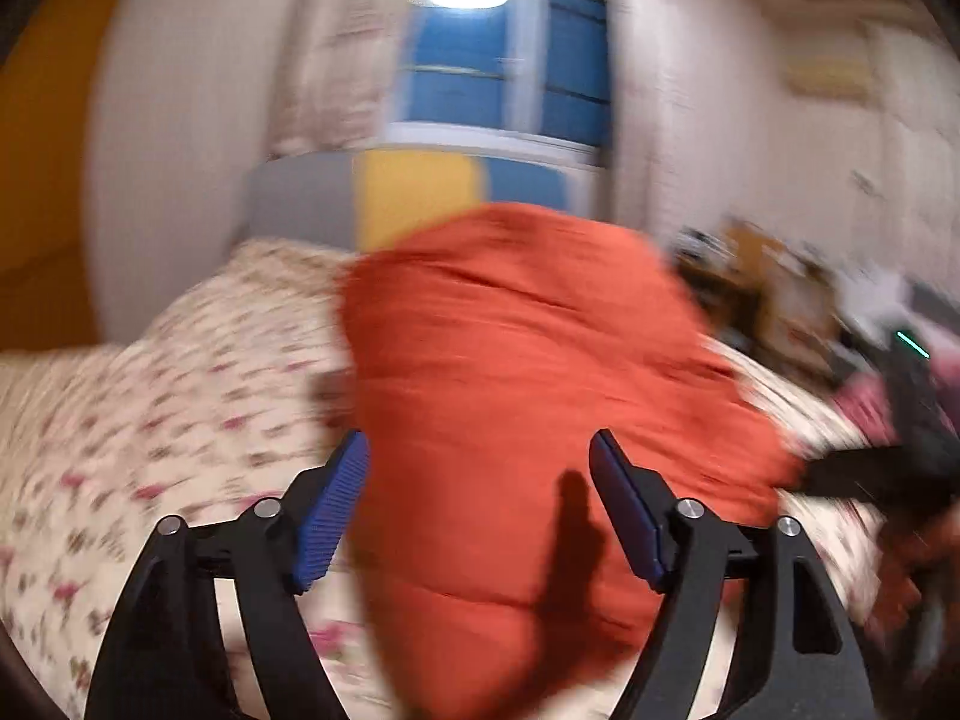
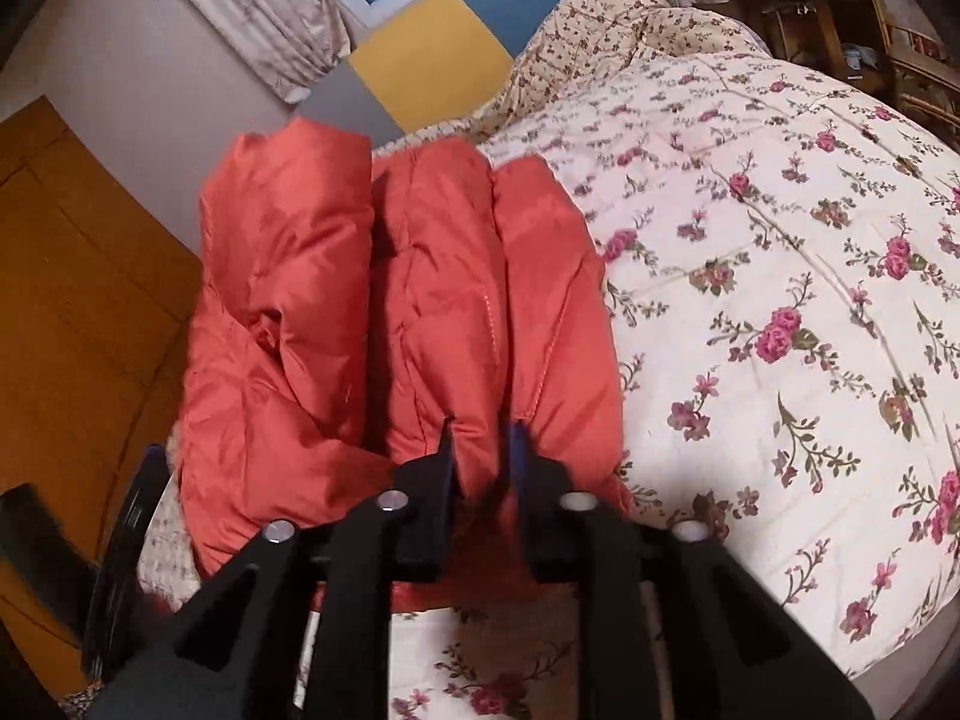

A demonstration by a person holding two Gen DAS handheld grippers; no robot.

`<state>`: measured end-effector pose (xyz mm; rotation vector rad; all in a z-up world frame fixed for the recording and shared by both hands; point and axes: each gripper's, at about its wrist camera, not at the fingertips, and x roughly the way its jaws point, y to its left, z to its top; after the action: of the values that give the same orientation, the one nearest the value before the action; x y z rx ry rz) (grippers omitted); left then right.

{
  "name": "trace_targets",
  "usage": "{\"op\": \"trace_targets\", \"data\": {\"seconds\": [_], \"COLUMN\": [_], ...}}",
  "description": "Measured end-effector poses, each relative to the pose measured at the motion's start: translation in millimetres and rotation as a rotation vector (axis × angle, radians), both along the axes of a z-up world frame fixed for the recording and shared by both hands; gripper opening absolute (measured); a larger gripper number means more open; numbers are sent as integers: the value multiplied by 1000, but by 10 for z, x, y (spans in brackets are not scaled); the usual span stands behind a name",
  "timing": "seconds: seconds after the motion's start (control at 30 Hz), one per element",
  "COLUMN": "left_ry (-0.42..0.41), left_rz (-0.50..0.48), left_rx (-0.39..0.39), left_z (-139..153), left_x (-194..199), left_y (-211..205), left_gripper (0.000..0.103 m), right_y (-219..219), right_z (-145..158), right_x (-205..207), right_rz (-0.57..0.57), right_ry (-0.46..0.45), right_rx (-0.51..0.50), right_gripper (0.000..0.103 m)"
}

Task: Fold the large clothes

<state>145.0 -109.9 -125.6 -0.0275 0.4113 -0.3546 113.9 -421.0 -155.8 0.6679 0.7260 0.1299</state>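
A bed covered by a cream floral quilt (image 2: 780, 276) filled both views. On it lay a puffy orange-red jacket (image 2: 384, 300), bunched in thick folds near the bed's edge by the colour-block headboard (image 2: 432, 54). The right gripper (image 2: 483, 438) had its jaws nearly pressed together, pinching the jacket's near hem. In the blurred left view, the left gripper (image 1: 480, 456) hung over the jacket (image 1: 528, 360) with its blue-padded jaws spread wide, holding nothing.

A floral quilt (image 2: 780, 276) covers the bed, reaching its right edge. Behind it stands a headboard (image 2: 432, 54) in grey, yellow and blue panels, under a window (image 1: 504, 60) with pale curtains (image 2: 264, 18). Wooden furniture (image 2: 828, 6) stands beyond the bed's far right corner.
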Motion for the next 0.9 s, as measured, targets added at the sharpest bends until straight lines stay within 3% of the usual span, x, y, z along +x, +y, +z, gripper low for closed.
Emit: {"op": "trace_targets", "data": {"seconds": [0.03,0.17,0.33,0.43,0.47,0.5,0.57,0.6,0.7,0.8,0.9], "left_ry": [29,147,199,208,207,212,227,230,228,210,170], "left_rz": [60,203,212,188,185,180,165,161,101,24,-14], "left_rx": [-32,-96,-158,-184,-190,-199,-225,-229,-228,-166,-17], "left_z": [8,-120,-211,-248,-241,-238,-222,-207,-127,2,92], "left_x": [146,518,695,707,708,720,754,779,805,796,765], "left_y": [132,368,296,245,215,191,158,138,-5,-303,-674], "left_gripper": [75,75,75,73,73,72,66,66,66,66,66], "right_y": [-33,31,209,301,319,327,338,344,255,66,-144], "right_z": [92,448,573,509,470,453,530,643,763,662,404], "right_x": [-31,47,485,790,896,967,960,887,737,693,687], "right_rz": [-18,22,124,156,157,160,161,148,91,31,-19], "right_ry": [-37,-145,-152,-109,-82,-69,-103,-144,-177,-136,-79], "right_rx": [4,-17,-3,-5,-9,-8,-20,-79,-134,-139,-88], "right_gripper": [39,40,52,53,49,32,19,16,13,12,12]}}
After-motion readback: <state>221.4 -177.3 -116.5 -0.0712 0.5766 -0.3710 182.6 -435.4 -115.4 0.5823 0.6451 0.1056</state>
